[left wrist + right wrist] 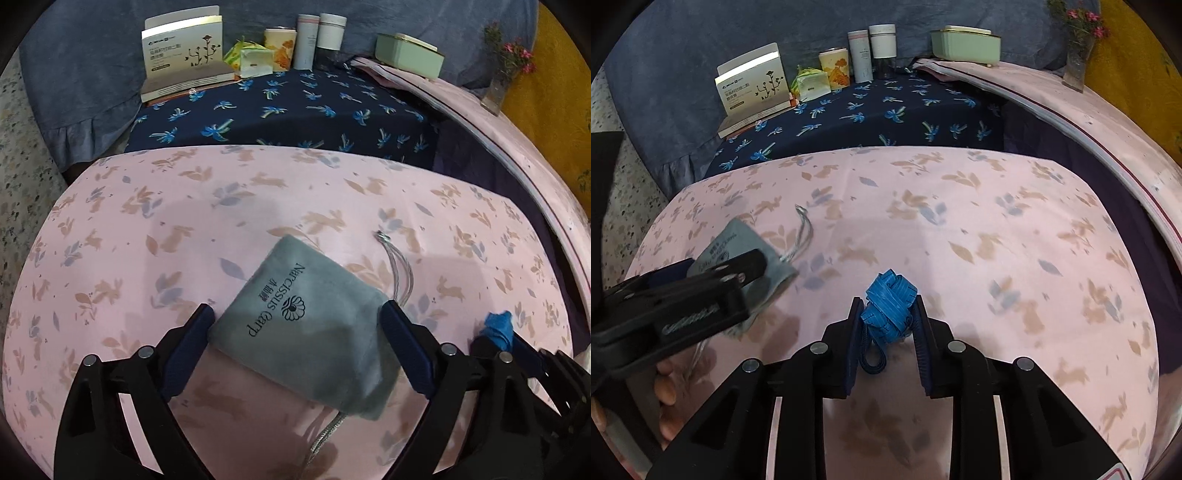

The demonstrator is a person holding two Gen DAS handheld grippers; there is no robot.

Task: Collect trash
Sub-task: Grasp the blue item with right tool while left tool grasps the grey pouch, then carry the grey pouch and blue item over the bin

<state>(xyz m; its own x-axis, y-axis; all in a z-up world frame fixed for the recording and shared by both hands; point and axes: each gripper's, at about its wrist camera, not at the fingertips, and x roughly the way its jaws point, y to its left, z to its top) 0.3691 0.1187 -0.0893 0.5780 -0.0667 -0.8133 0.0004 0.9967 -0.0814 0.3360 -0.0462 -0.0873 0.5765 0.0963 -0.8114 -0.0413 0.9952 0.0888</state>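
Looking down both wrist cams here, and each claw has its own bit of trash lined up on the pink rabbit-print surface (258,192).

The left claw (301,317) is spread wide around a grey drawstring pouch (306,325) with "Narcissus Garp" printed on it. The pouch lies flat on the pink cloth, tilted a bit, with its silver cord (400,273) trailing out past the right finger and another bit of cord poking out underneath near the bottom. The blue pads sit right at the pouch's two edges, but honestly I can't say they're squeezing it, the fabric doesn't look pinched at all.

The right claw (886,314) is pulled in narrow on a scrunched-up blue tape knot (890,306), with both pads against its sides. A dark blue loop (873,358) hangs off it down between the fingers. That bundle sits just to the right of the pouch, near the front middle of the pink cloth. From the right cam you can see the left claw off to the side over the pouch, with some fingers (666,391) of the person's hand showing below it.

Further back there's a navy cloth with blue palm prints (868,114), and along its far edge a white box (753,88), a couple of tall tubes (871,51) and a pale green box (964,44).
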